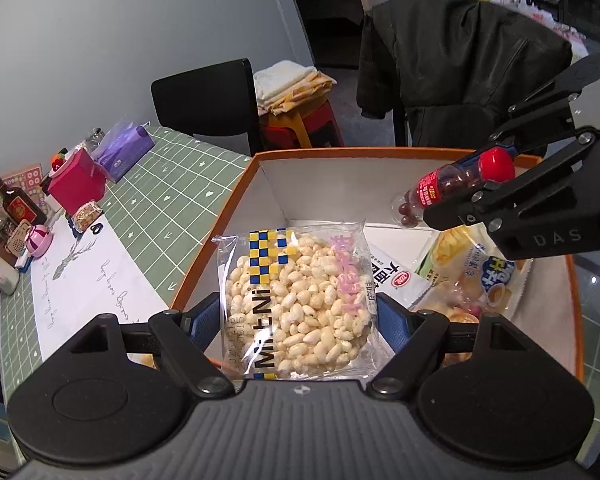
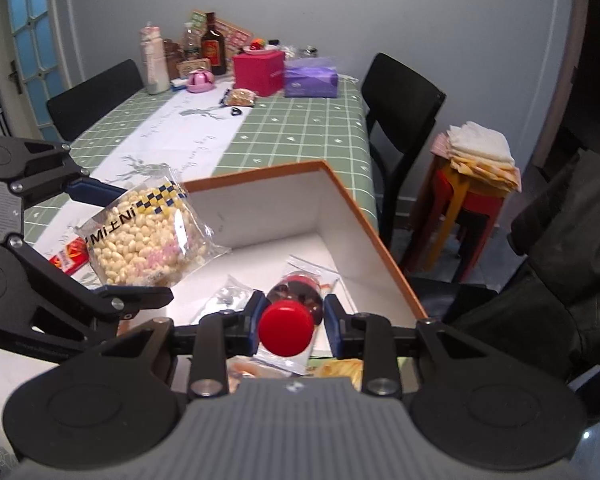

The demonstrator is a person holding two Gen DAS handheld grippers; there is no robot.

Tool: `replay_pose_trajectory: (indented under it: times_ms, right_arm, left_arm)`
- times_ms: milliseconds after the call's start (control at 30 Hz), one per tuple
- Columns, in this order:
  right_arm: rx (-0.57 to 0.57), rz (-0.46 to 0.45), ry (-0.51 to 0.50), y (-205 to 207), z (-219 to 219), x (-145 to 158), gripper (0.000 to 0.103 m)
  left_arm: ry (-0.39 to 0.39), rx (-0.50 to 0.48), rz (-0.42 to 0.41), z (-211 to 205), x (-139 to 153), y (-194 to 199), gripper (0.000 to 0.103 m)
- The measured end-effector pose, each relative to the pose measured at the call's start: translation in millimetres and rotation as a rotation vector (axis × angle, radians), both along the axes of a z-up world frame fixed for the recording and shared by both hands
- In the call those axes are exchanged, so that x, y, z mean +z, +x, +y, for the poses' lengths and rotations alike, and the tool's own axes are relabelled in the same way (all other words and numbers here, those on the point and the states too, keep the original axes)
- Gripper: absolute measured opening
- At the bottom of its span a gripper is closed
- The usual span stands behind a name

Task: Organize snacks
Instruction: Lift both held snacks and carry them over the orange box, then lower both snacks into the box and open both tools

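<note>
A clear bag of puffed rice cake (image 1: pixel 292 280) with a blue-and-yellow checked label hangs over the orange-rimmed white box (image 1: pixel 236 188). My left gripper (image 1: pixel 298 314) is shut on the bag, one blue pad on each side. In the right wrist view the same bag (image 2: pixel 140 236) is at the left, in the left gripper (image 2: pixel 144 246), above the box's (image 2: pixel 364 216) near-left corner. My right gripper (image 2: pixel 294 318) is shut on a small red-capped bottle (image 2: pixel 288 328) of dark round sweets in a clear wrapper, held above the box floor. Bottle (image 1: pixel 452 188) and right gripper (image 1: pixel 464 178) show at the right.
Inside the box lie a white packet with a red logo (image 1: pixel 396 276) and a yellow-and-blue packet (image 1: pixel 480 272). A red packet (image 2: pixel 70 258) lies on the table left of the box. Farther back stand a red box (image 2: pixel 258 70), a purple tissue pack (image 2: pixel 310 80) and bottles. Black chairs (image 2: pixel 400 92) and a stool (image 2: pixel 460 208) flank the table.
</note>
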State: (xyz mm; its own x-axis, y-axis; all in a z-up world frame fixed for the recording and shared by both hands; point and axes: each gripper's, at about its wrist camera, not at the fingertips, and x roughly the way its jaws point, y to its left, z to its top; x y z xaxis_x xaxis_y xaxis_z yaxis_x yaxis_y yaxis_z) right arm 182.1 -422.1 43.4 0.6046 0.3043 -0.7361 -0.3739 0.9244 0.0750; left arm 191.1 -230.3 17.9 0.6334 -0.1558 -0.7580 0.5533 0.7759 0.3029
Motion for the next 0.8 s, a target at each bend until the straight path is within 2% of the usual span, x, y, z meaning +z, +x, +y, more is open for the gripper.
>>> replay_pose_trajectory:
  times_ms: [433,800]
  right_arm:
    - [-0.041,0.098,-0.025,31,1,-34,0.03]
    - [-0.086,0.139,-0.027,51,-3,-53,0.03]
  left_arm:
    - [0.155,0.009,0.055,-34,-27,35,0.092]
    - [0.198,0.045,0.094,-35,-45,50,0.092]
